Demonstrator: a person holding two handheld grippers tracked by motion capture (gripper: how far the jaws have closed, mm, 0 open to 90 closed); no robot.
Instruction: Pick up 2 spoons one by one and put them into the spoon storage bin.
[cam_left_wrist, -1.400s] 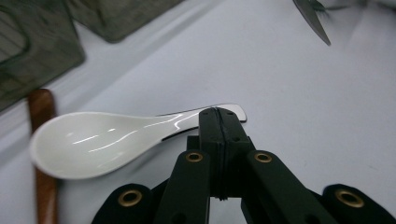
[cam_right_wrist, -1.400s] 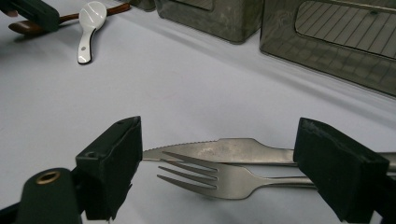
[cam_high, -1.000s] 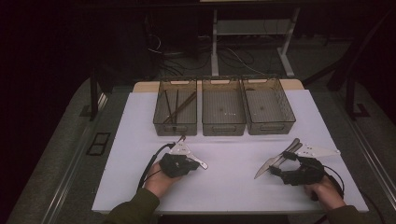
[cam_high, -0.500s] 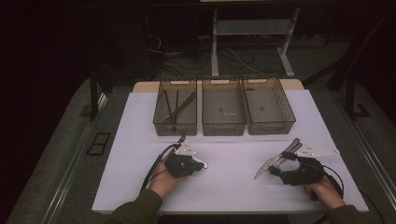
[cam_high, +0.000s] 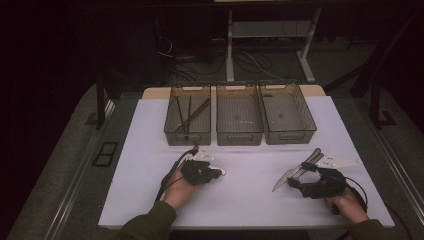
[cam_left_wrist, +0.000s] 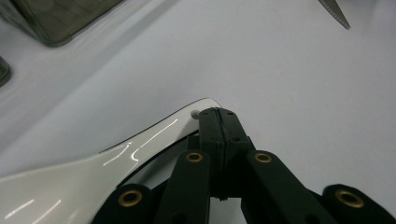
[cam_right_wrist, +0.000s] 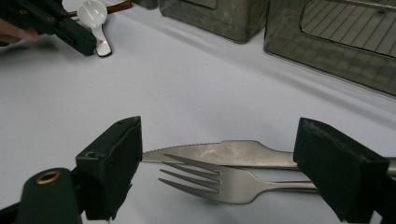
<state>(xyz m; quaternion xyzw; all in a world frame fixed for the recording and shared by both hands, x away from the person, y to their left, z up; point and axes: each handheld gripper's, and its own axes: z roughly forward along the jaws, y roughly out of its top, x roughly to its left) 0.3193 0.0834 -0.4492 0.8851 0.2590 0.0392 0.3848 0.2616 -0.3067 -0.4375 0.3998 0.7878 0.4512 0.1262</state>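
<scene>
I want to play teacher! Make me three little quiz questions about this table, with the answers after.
1. True or false: the left gripper is shut beside a white spoon.
2. What lies between the open right gripper's jaws: A) fork and knife, B) a cup?
3. How many bins stand in a row, counting from the left bin?

Key: 1 true; 2 A; 3 three.
</scene>
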